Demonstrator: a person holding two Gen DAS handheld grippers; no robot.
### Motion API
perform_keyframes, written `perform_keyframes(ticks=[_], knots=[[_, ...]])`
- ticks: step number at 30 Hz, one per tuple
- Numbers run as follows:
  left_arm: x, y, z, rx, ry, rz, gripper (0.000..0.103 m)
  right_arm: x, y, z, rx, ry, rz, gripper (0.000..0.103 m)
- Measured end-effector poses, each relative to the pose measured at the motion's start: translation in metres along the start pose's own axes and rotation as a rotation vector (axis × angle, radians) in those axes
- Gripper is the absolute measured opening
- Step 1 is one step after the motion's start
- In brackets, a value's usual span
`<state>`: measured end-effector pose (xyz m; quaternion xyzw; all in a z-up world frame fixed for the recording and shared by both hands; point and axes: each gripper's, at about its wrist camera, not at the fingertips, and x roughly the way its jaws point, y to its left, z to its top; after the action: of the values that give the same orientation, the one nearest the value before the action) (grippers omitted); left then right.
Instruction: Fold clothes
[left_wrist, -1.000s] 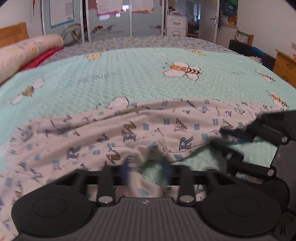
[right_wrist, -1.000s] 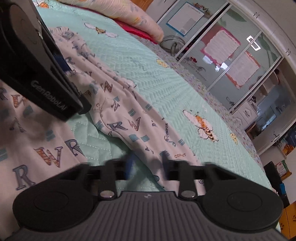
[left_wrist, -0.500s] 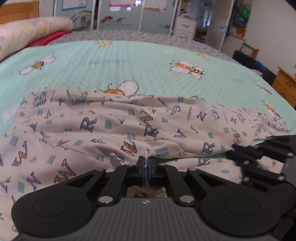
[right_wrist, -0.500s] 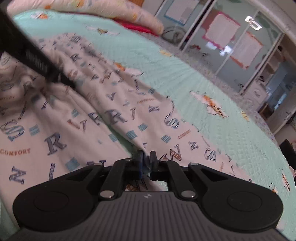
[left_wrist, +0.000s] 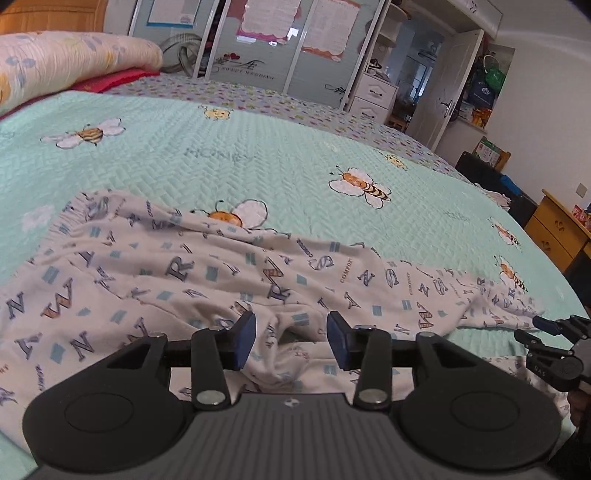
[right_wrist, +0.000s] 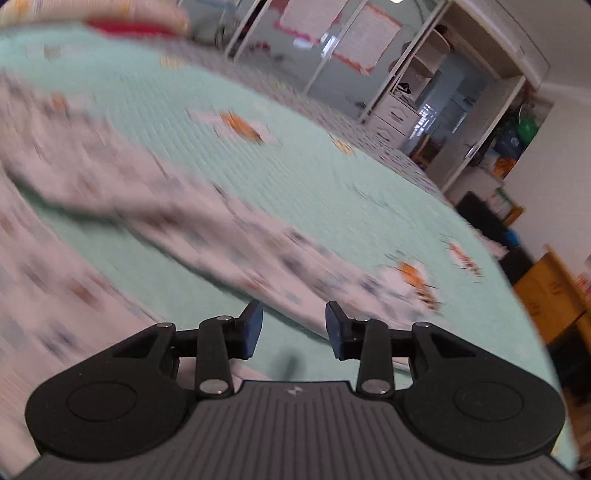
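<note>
White pyjama trousers (left_wrist: 177, 280) printed with letters lie folded lengthwise across the mint bee-patterned quilt (left_wrist: 258, 162). My left gripper (left_wrist: 291, 339) hovers just over the folded edge; its jaws are opening and the blue pads (left_wrist: 245, 338) stand apart from the cloth bunched below them. In the blurred right wrist view the trousers (right_wrist: 155, 199) stretch from the left to the leg end near the fingers. My right gripper (right_wrist: 293, 330) is there with jaws opening, only quilt between them. The right gripper (left_wrist: 550, 332) also shows at the right edge of the left wrist view.
A rolled floral duvet (left_wrist: 62, 62) and a red pillow (left_wrist: 110, 79) lie at the bed's head on the left. Wardrobe doors (left_wrist: 295, 48) stand behind the bed. A wooden dresser (left_wrist: 557, 229) and a dark chair (left_wrist: 480, 170) stand off the right side.
Both grippers were shut on the trousers' fabric half a second ago; both now have their jaws apart and the cloth lies free. The right gripper has swept rightwards toward the leg end.
</note>
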<state>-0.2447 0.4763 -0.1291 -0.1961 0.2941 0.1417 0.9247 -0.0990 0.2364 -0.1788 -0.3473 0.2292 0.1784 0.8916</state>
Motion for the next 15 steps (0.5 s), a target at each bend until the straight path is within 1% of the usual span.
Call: perform_keyframes(ticks=[3,5,7,8,9,10,12,15], knots=[[0.004,-0.002,-0.002,-0.024,0.011,0.01,0.045,0.018,0.0,-0.009,-0.132,0.016,-0.042,0.038],[0.004,-0.004,-0.003,-0.035,0.022,0.02,0.045,0.029,0.01,-0.014,-0.231,-0.001,-0.058,0.038],[0.003,-0.004,-0.003,-0.038,0.03,0.033,0.045,0.034,0.018,-0.015,-0.295,-0.033,-0.067,0.035],[0.002,-0.004,-0.004,-0.041,0.033,0.039,0.045,0.036,0.018,-0.015,-0.296,-0.034,-0.048,0.023],[0.002,-0.003,-0.004,-0.046,0.038,0.044,0.045,0.039,0.017,-0.014,-0.288,-0.026,-0.032,0.005],[0.002,-0.002,-0.004,-0.055,0.043,0.051,0.045,0.041,0.017,-0.013,-0.28,-0.017,-0.018,0.001],[-0.001,0.0,-0.004,-0.072,0.049,0.058,0.045,0.036,0.013,-0.015,-0.269,-0.027,-0.023,0.001],[-0.009,0.002,-0.004,-0.089,0.04,0.047,0.045,0.007,0.0,-0.019,-0.24,-0.057,-0.06,0.001]])
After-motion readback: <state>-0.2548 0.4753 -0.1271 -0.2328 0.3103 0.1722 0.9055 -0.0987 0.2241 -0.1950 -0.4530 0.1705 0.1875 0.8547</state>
